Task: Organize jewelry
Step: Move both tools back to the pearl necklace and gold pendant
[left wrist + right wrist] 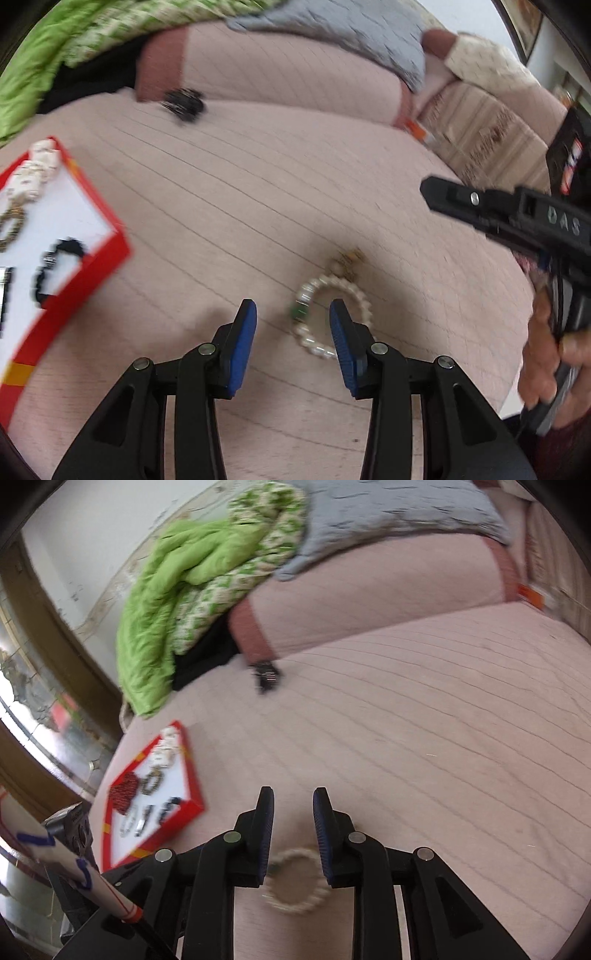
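From your left wrist, the left gripper [293, 314] is parted and empty; the pearl bracelet [332, 314] lies flat on the pink bedcover [295, 184], just ahead, slightly right of centre. From your right wrist, the right gripper [293, 801] is narrowly parted, empty; the bracelet [295, 882] sits beneath its fingers. The red tray [192, 775] is left.

Left wrist cam: you're looking fwd and steeply down along your left gripper [293, 314], close over the pink bedspread [295, 192], red tray [88, 221] at frame left, your right gripper [436, 192] entering from the right. Right wrist cam: fwd and down along the right gripper [293, 801], also close, tray [192, 775] at lower left, green blanket [166, 602] beyond. Shared btwn both: pearl bracelet [334, 314] [295, 882], tray, pink pillow [295, 70] [369, 602], dark object [184, 103] [267, 674] at the pillow's foot.
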`<state>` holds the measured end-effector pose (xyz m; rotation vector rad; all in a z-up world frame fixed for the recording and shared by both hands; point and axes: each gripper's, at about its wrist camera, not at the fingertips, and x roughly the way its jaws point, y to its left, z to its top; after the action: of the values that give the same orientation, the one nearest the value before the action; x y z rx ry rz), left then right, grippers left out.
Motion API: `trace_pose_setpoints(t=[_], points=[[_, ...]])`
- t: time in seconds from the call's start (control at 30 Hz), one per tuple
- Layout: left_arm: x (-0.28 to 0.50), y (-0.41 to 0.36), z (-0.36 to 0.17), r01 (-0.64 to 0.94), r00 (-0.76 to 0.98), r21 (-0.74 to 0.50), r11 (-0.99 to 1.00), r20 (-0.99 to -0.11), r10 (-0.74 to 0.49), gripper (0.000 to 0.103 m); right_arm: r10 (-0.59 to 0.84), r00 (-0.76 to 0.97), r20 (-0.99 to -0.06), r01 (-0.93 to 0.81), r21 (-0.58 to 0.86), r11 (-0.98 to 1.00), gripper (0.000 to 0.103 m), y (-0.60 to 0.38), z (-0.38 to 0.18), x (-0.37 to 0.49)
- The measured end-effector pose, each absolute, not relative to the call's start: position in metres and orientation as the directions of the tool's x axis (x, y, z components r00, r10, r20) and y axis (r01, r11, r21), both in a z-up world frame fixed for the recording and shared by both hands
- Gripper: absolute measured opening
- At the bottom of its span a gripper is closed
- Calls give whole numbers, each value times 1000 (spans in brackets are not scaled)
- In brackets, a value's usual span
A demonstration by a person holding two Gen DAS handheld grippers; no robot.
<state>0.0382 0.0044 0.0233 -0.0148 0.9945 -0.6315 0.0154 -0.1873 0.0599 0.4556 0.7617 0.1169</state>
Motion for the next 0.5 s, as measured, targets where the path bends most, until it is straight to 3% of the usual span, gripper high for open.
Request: trace_pose_setpoints(t=[0.3,0.37,0.43,0.5], points=[[36,-29,5,515,400,-177,839,-816,-418,40,266,695,-668,105,461,881,24,-220,43,17],[37,-33,4,506,425,-127,853,-824,-375,30,276,684,-675,96,458,884,24,-217,40,19],[38,-36,4,496,452,-76,865,-828,-332,12,289,673,-681,89,463,882,24,-214,36,21],[40,-29,7,484,448,-111,868,-821,-355,11,304,653,-693,88,468,879,24,-212,30,23]])
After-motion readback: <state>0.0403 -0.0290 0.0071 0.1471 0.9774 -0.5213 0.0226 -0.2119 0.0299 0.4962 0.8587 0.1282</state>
